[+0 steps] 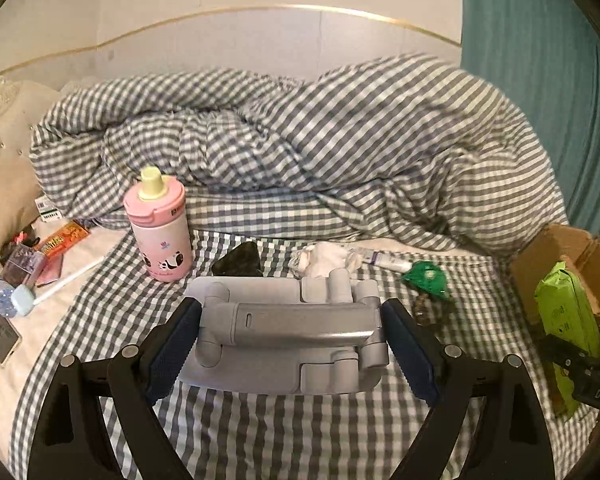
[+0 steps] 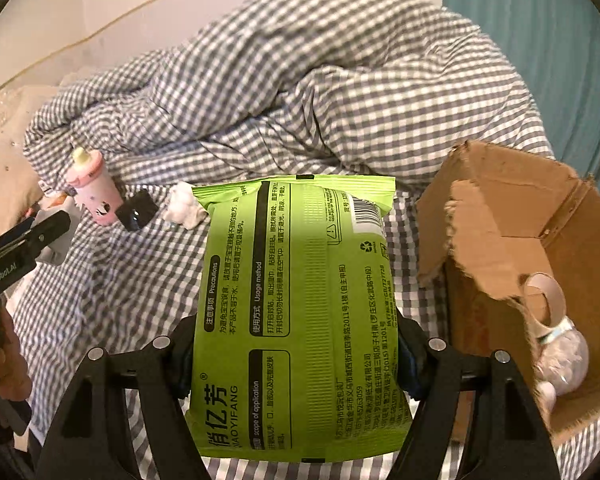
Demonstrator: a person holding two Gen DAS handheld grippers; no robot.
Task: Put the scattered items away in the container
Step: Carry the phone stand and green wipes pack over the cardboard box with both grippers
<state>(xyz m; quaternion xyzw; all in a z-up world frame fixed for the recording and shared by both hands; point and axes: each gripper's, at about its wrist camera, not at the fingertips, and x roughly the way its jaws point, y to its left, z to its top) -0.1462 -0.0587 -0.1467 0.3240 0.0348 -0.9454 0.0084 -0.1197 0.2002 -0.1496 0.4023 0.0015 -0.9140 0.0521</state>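
Note:
My left gripper (image 1: 290,310) is shut on a grey folding stand (image 1: 288,336), which it holds above the checked bedsheet (image 1: 260,432). My right gripper (image 2: 296,326) is shut on a green pack of wet wipes (image 2: 296,280), held just left of an open cardboard box (image 2: 540,208). The box has a tape roll (image 2: 544,296) and a clear bag inside. On the sheet lie a pink bottle (image 1: 160,228), a black item (image 1: 236,260), a crumpled white tissue (image 1: 320,260), a white tube (image 1: 384,260) and a green item (image 1: 426,276).
A bunched checked duvet (image 1: 300,140) fills the back of the bed. At the left edge lie a clear plastic bottle (image 1: 0,292), a phone (image 1: 0,336), a snack packet (image 1: 64,238) and a white stick (image 1: 68,278). A teal curtain (image 1: 540,60) hangs at right.

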